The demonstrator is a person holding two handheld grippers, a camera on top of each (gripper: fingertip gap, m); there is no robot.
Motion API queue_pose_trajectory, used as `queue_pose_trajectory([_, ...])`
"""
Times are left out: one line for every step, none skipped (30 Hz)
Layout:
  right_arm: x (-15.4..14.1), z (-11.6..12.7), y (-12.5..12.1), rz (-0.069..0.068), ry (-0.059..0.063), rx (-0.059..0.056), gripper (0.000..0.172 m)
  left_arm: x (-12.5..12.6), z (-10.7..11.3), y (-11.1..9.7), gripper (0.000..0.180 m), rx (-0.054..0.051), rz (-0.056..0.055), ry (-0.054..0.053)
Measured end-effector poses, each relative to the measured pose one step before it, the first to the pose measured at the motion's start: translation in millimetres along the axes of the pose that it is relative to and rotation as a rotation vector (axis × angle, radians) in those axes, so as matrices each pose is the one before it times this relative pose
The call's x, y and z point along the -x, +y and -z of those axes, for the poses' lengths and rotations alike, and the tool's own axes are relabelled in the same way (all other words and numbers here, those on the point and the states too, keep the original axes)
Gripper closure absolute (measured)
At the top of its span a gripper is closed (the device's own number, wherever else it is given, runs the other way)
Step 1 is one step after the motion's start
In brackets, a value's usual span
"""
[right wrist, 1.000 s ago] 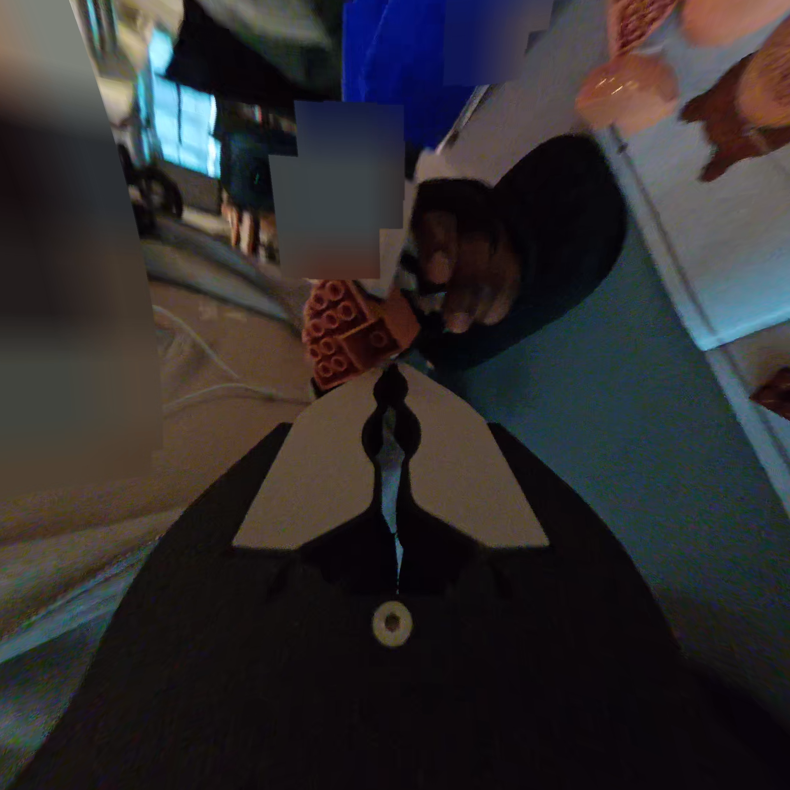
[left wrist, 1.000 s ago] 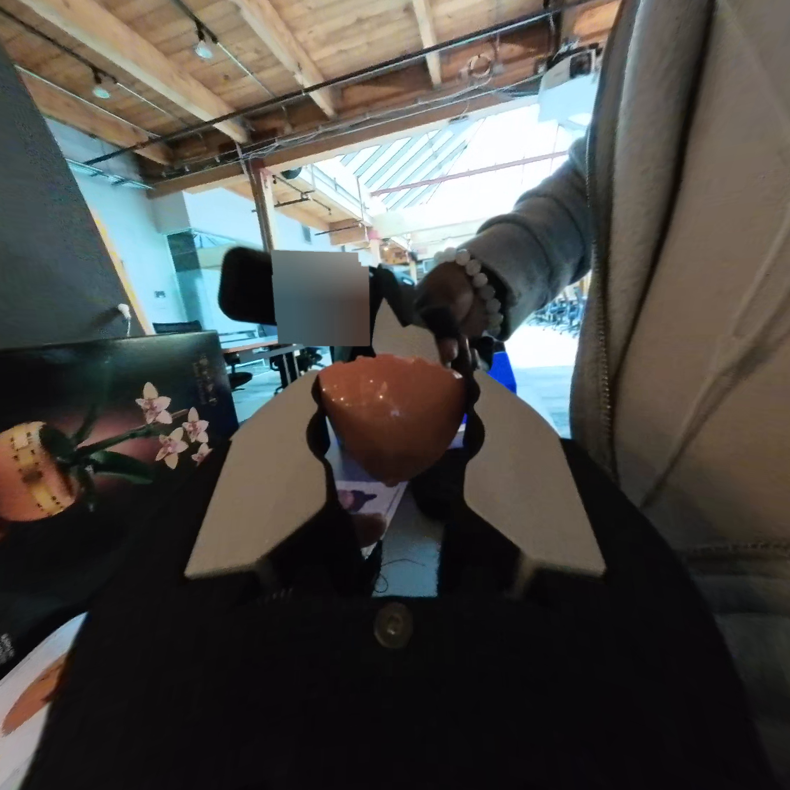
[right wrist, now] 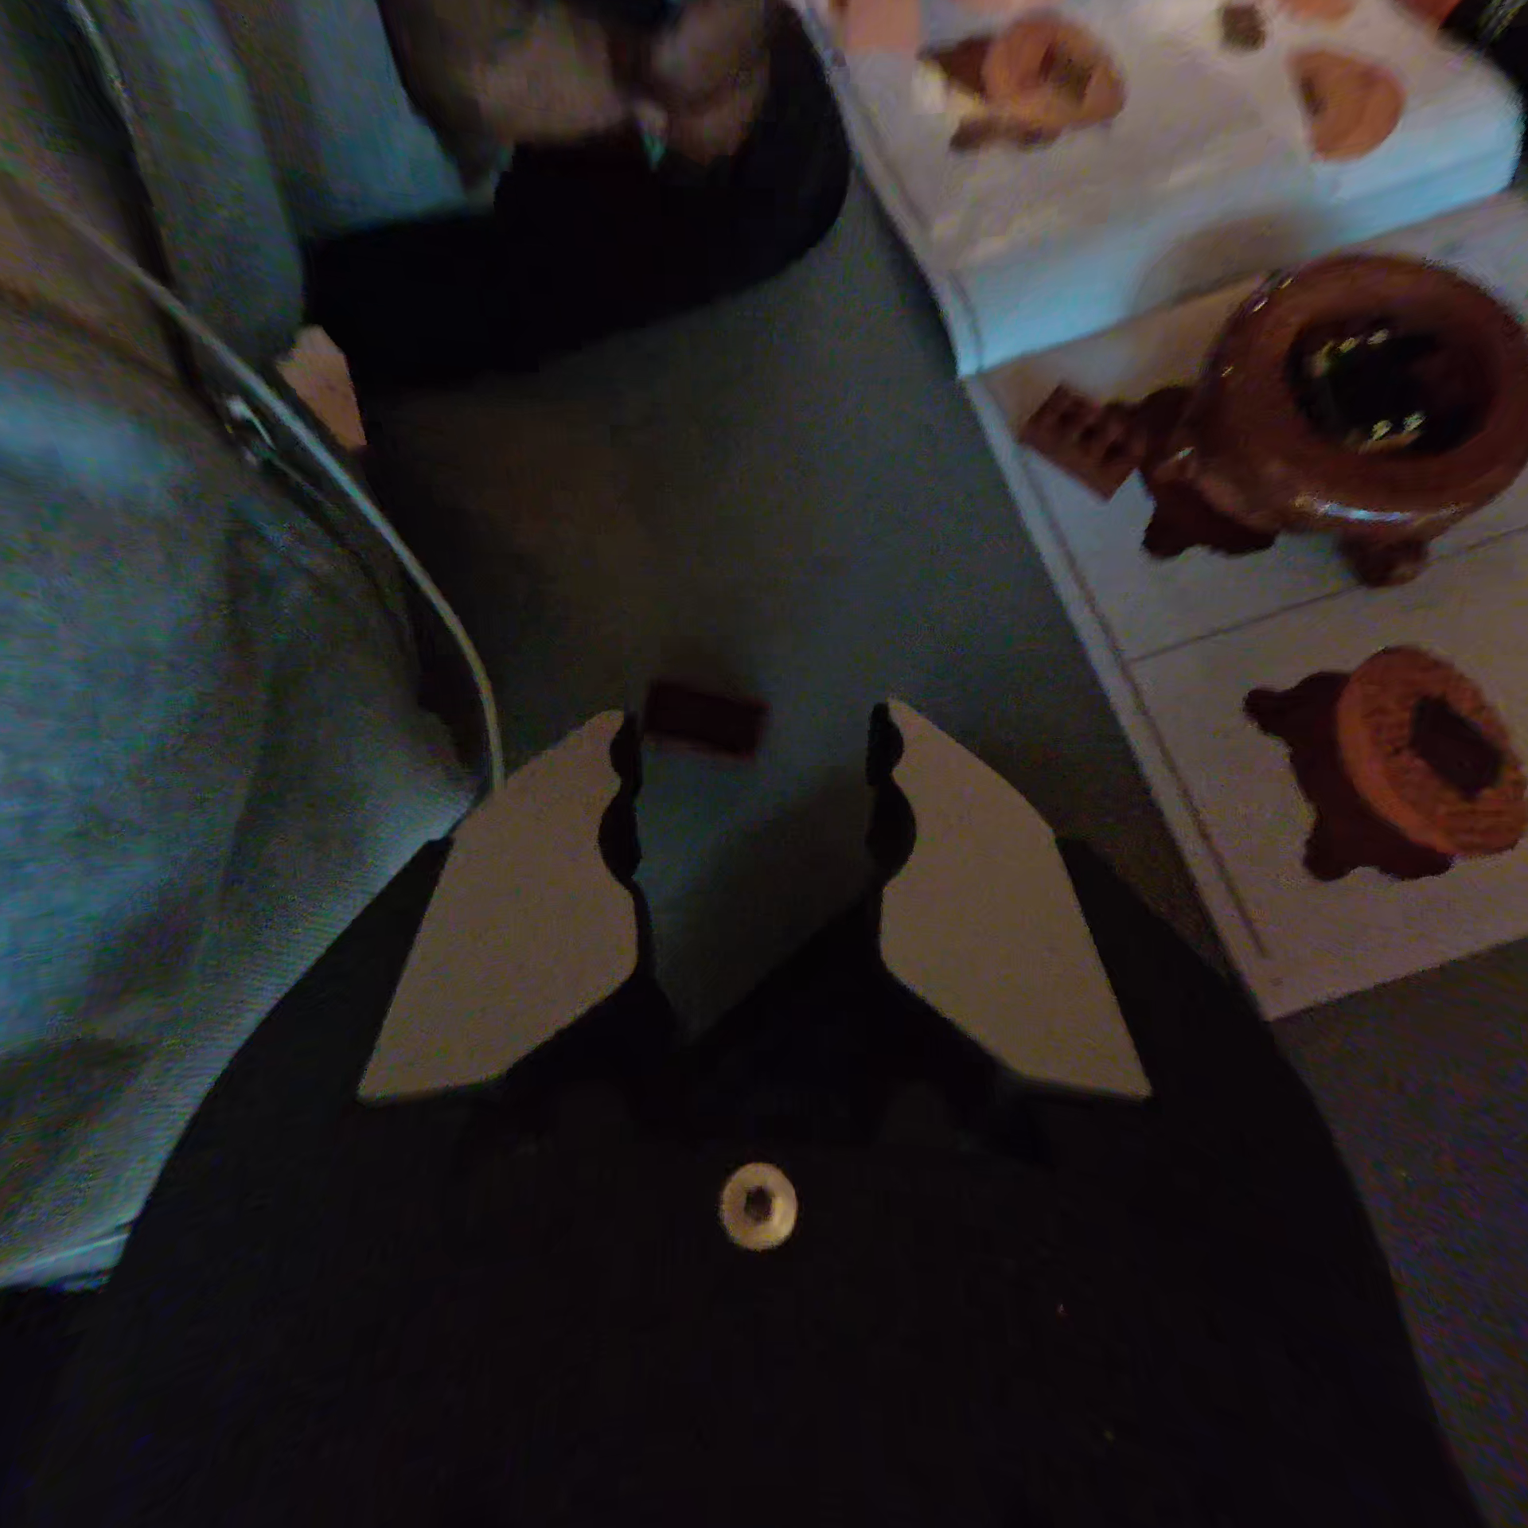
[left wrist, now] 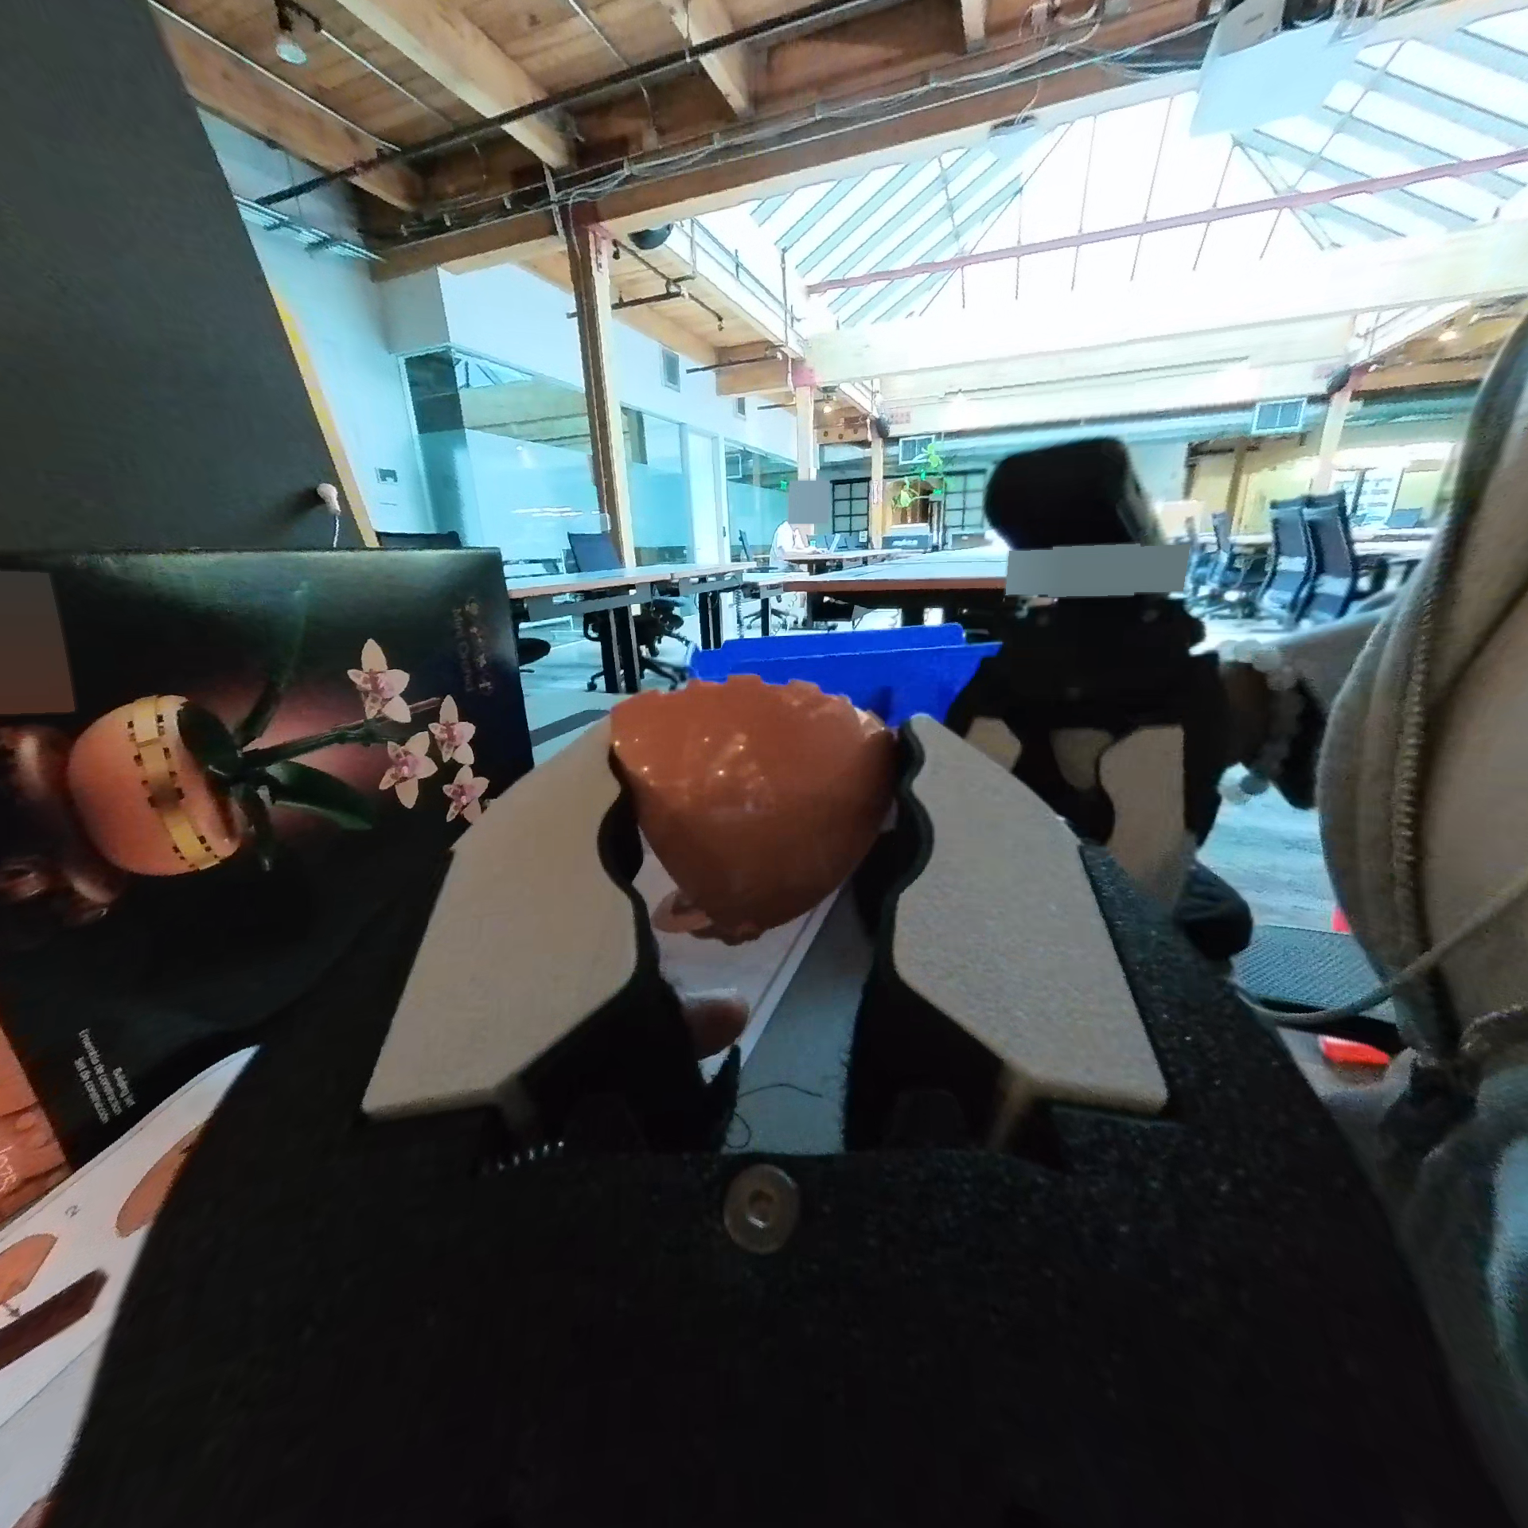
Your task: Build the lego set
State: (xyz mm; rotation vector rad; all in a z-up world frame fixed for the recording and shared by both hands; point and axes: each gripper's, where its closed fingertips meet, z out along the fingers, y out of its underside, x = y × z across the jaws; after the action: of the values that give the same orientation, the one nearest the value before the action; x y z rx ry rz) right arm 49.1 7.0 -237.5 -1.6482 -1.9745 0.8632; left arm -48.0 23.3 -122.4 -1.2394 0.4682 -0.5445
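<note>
In the left wrist view my left gripper (left wrist: 756,744) is shut on a smooth orange-brown rounded shell piece (left wrist: 752,814). Both pads press on its sides and hold it up in the air. My right gripper (left wrist: 1075,765) shows beyond it to the right, open and empty. In the right wrist view my right gripper (right wrist: 752,728) is open and points down at the grey table (right wrist: 744,496). A small flat dark red brick (right wrist: 707,718) lies on the table just beyond the fingertips, close to the left finger (right wrist: 579,794). The pads do not touch it.
A dark box with an orchid picture (left wrist: 248,744) stands at the left and a blue bin (left wrist: 827,670) behind the shell. An open instruction booklet (right wrist: 1199,248) lies at the right of the table. A person's grey hoodie (right wrist: 165,661) is close at the left.
My right gripper was shut close to the brick build in the left gripper; it has opened and moved away down over the table. The left gripper still holds the shell.
</note>
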Motion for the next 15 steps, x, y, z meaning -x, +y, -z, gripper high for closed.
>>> queue_pose_trajectory([2.57, -3.53, 5.26, 0.0092, 0.0133, 0.0233, 0.122, -1.98, -0.08, -1.52, 0.122, -0.0132, 0.0071, 0.0135])
queue_pose_trajectory([3.14, -3.61, 2.36, 0.0051, 0.0067, 0.0093, 0.124, -2.28, -0.02, -1.31, 0.122, -0.0123, 0.0108, 0.0170])
queue_pose_trajectory([2.79, -3.71, 0.10, -0.0015, 0.0038, -0.0007, 0.124, -1.49, -0.02, -1.27, 0.122, -0.0112, 0.0083, 0.0106])
queue_pose_trajectory([0.52, -3.39, 0.45, -0.0081, 0.0122, 0.0043, 0.125, -0.29, -0.02, -0.58, 0.122, -0.0060, 0.0031, 0.0034])
queue_pose_trajectory([-0.55, -3.13, 2.05, -0.0063, 0.0116, 0.0144, 0.124, -0.06, -0.04, 0.19, 0.122, -0.0003, 0.0013, 0.0024])
queue_pose_trajectory([0.69, -2.69, 2.30, 0.0030, -0.0011, 0.0134, 0.124, -0.47, -0.17, 0.55, 0.122, 0.0018, 0.0033, 0.0054])
queue_pose_trajectory([-0.46, -1.77, 1.40, -0.0010, 0.0048, 0.0052, 0.125, -1.16, -0.26, 0.52, 0.122, 0.0008, 0.0032, 0.0080])
queue_pose_trajectory([1.58, -0.73, -0.84, 0.0025, -0.0092, -0.0098, 0.126, -0.83, -0.34, 0.59, 0.122, 0.0018, -0.0010, 0.0045])
queue_pose_trajectory([1.99, -0.15, -1.13, 0.0084, -0.0109, -0.0115, 0.128, -0.93, -0.44, 1.10, 0.122, 0.0050, -0.0023, 0.0054])
queue_pose_trajectory([0.89, 0.16, 0.39, 0.0196, -0.0044, -0.0005, 0.129, -1.10, -0.59, 1.11, 0.122, 0.0055, 0.0017, 0.0077])
queue_pose_trajectory([1.38, 0.39, 1.78, 0.0367, -0.0072, 0.0102, 0.129, -0.98, -0.68, 0.97, 0.122, 0.0043, 0.0032, 0.0083])
queue_pose_trajectory([0.87, 1.27, 1.89, 0.0436, -0.0039, 0.0127, 0.129, -1.04, -0.46, 0.50, 0.122, 0.0017, 0.0012, 0.0078])
queue_pose_trajectory([1.71, 2.76, 0.17, 0.0518, -0.0122, 0.0032, 0.129, -1.18, -0.28, 0.09, 0.122, -0.0006, 0.0007, 0.0086])
queue_pose_trajectory([1.32, 4.22, -0.80, 0.0622, -0.0138, -0.0017, 0.131, -0.89, -0.21, -0.05, 0.121, -0.0015, 0.0020, 0.0079])
queue_pose_trajectory([0.54, 4.99, -0.65, 0.0716, -0.0142, -0.0006, 0.133, -1.42, -0.04, -0.40, 0.121, -0.0049, 0.0046, 0.0111])
